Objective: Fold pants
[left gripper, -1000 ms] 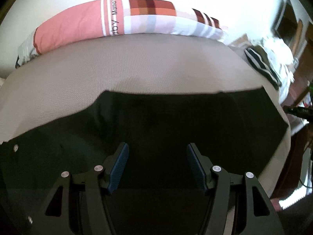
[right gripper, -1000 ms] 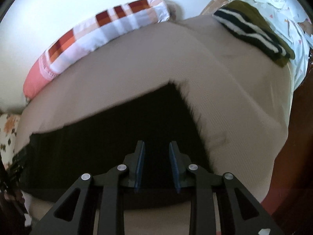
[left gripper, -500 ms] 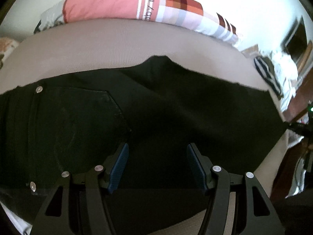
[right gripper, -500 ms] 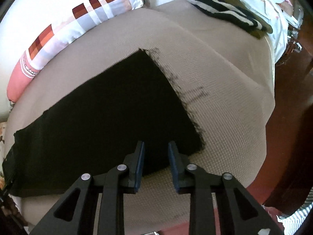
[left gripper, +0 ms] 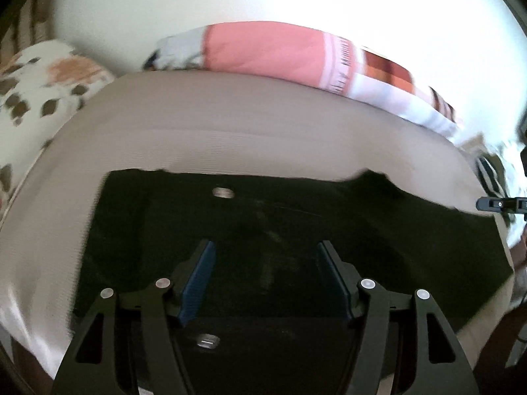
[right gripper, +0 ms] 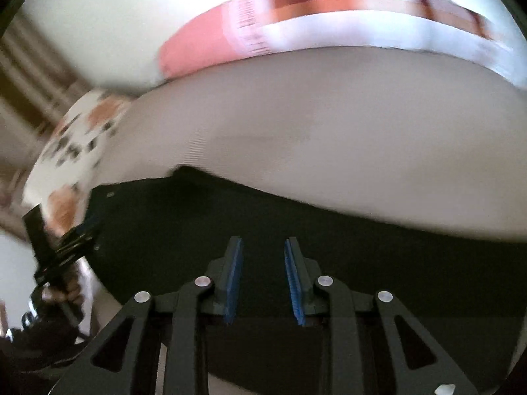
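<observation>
Black pants (left gripper: 296,230) lie flat; left gripper (left gripper: 265,279) wide open, right gripper (right gripper: 263,279) part-open, both empty; we advise gripping matched edges squarely.

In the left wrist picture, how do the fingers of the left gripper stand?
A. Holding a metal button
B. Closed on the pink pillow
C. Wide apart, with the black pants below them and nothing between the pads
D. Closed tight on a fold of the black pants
C: the left gripper has its blue pads far apart over the black pants, and only flat dark cloth shows in the gap.
</observation>
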The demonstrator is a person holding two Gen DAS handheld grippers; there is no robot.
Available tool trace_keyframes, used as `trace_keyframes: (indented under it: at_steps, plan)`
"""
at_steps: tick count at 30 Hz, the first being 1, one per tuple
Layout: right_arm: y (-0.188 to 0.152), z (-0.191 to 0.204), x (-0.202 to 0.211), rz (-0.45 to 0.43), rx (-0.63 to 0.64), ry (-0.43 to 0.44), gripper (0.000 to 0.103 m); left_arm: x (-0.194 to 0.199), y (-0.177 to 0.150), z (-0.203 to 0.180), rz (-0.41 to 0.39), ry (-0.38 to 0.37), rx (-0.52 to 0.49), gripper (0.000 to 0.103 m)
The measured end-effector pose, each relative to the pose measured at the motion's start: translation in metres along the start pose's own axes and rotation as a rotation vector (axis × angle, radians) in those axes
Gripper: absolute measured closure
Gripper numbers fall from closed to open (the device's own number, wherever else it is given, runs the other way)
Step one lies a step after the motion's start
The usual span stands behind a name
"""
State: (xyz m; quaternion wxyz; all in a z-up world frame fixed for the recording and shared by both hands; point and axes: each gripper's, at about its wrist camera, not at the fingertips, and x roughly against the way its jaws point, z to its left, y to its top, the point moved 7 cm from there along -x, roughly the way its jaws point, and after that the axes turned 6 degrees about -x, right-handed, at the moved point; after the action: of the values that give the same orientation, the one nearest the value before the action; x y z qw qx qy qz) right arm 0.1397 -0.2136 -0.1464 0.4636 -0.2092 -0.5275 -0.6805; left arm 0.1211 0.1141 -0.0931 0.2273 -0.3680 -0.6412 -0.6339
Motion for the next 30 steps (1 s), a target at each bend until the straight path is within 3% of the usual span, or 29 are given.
trace_keyframes:
  at_steps: [2, 7, 17, 18, 20, 22, 24, 26, 30]
  plan:
    - [0.019, 0.029, -0.025, 0.042, 0.071, 0.035, 0.073, -0.004, -0.002, 0.016, 0.005, 0.022, 0.038, 0.038]
    - [0.049, 0.066, -0.074, 0.132, 0.159, 0.063, 0.07, -0.013, -0.01, 0.03, 0.019, -0.028, 0.097, 0.038]
    - [0.052, 0.09, -0.155, 0.313, 0.25, 0.065, 0.07, -0.015, -0.017, 0.031, 0.002, -0.061, 0.077, 0.038]
    - [0.052, 0.092, -0.157, 0.315, 0.254, 0.075, 0.071, -0.015, -0.018, 0.032, 0.002, -0.07, 0.083, 0.038]
    - [0.058, 0.096, -0.149, 0.278, 0.256, 0.109, 0.093, -0.014, -0.017, 0.032, 0.002, -0.08, 0.089, 0.038]
    - [0.068, 0.098, -0.139, 0.21, 0.253, 0.109, 0.096, -0.014, -0.017, 0.033, 0.002, -0.088, 0.097, 0.038]
    - [0.069, 0.1, -0.141, 0.158, 0.287, 0.055, 0.098, -0.014, -0.018, 0.032, 0.001, -0.085, 0.092, 0.038]
    - [0.068, 0.094, -0.152, 0.149, 0.293, 0.001, 0.1, -0.014, -0.018, 0.031, 0.0, -0.076, 0.082, 0.038]
    - [0.07, 0.09, -0.159, 0.109, 0.263, -0.011, 0.098, -0.016, -0.02, 0.029, 0.005, -0.059, 0.049, 0.038]
